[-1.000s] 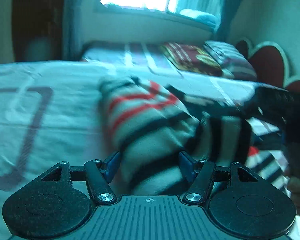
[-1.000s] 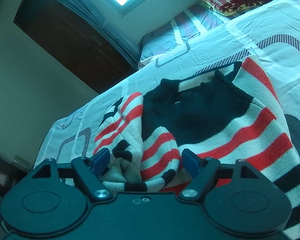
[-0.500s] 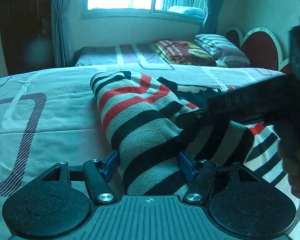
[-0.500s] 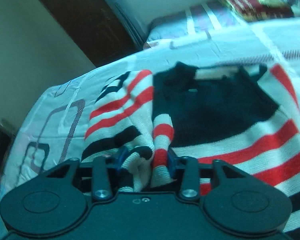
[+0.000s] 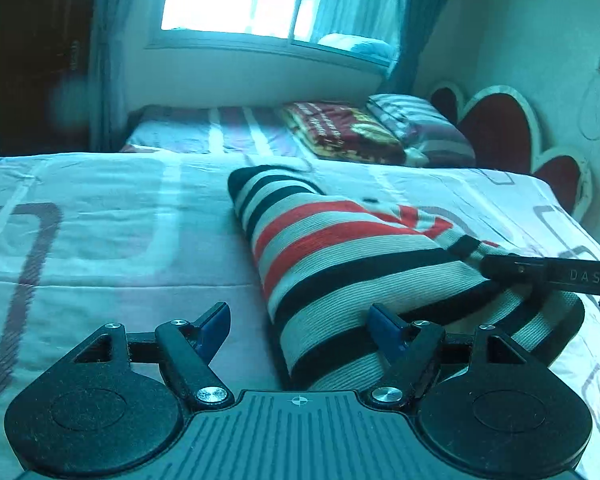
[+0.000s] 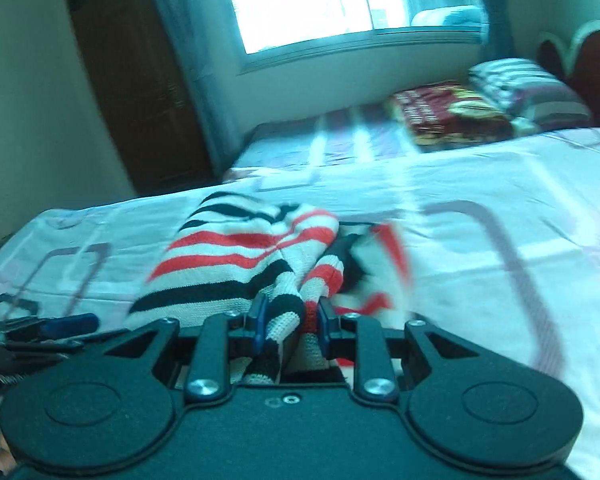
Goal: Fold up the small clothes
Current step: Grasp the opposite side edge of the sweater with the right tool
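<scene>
Meanwhile the right gripper [image 6: 291, 326], wide a second earlier, was closing and now pinched a bunched fold of the striped sweater [image 5: 352, 264], drawing it across the bed [image 5: 100, 240]. Left gripper [image 5: 298, 322] was opening: jaws spread, sweater edge between them but unpressed. Judged: the fold was under way, carried by the right side alone.

A small knitted sweater [image 5: 340, 264], striped in white, black and red, is being kept partly folded lengthwise on the bedspread [image 5: 100, 240], its near edge being bunched and lifted off it.
</scene>
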`<state>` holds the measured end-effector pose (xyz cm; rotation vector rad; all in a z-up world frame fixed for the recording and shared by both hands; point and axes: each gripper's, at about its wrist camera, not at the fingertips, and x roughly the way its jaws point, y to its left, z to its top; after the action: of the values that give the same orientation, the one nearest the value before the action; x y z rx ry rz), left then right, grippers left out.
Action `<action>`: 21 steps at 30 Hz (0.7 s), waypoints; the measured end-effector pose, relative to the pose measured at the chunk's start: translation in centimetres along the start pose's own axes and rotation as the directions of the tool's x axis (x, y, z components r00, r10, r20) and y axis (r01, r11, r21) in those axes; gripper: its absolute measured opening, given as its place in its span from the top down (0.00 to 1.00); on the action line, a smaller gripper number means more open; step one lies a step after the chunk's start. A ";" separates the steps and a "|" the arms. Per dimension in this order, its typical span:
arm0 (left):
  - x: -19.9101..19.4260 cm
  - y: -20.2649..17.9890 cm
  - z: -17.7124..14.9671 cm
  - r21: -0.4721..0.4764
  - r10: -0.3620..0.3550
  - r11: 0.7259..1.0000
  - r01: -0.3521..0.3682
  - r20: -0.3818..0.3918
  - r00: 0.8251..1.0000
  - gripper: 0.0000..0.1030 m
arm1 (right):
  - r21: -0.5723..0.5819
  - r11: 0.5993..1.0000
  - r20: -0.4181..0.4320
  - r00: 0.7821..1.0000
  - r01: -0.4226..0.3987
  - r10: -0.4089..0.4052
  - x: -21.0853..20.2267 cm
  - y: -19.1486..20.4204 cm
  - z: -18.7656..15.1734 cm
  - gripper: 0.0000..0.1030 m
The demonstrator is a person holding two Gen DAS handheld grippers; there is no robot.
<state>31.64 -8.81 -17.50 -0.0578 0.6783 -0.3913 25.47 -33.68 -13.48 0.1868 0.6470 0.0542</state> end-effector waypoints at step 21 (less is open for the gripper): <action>1.1 -1.2 3.8 0.003 0.045 0.999 -0.045 0.009 0.999 0.21 | 0.128 0.991 -0.034 0.999 0.039 -0.035 5.5 -2.4 2.9 0.54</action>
<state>34.40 -10.57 -14.98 -0.0415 0.6687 -0.3484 31.54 -35.90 -14.92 0.2991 0.6857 -0.0208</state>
